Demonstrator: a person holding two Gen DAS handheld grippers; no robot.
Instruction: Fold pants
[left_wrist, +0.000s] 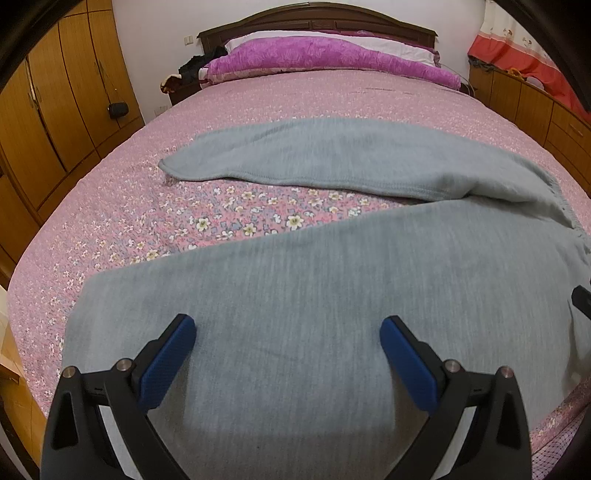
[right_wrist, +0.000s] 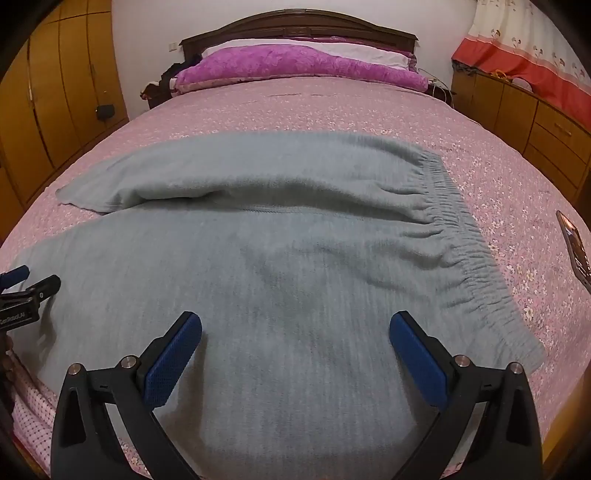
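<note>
Grey knit pants (left_wrist: 314, 295) lie spread flat on the pink floral bedspread (left_wrist: 229, 107), legs pointing left and apart in a V. Their gathered elastic waistband (right_wrist: 465, 236) is on the right. My left gripper (left_wrist: 288, 325) hovers open above the near leg, blue pads wide apart, nothing between them. My right gripper (right_wrist: 295, 321) hovers open above the seat area of the pants (right_wrist: 280, 266), short of the waistband. The left gripper (right_wrist: 22, 291) also shows at the left edge of the right wrist view.
A folded purple blanket (left_wrist: 332, 59) and pillows lie by the dark headboard (left_wrist: 317, 22). Wooden wardrobes (left_wrist: 62, 92) line the left, low drawers (right_wrist: 546, 129) the right. A phone-like device (right_wrist: 576, 247) lies on the bed right of the waistband.
</note>
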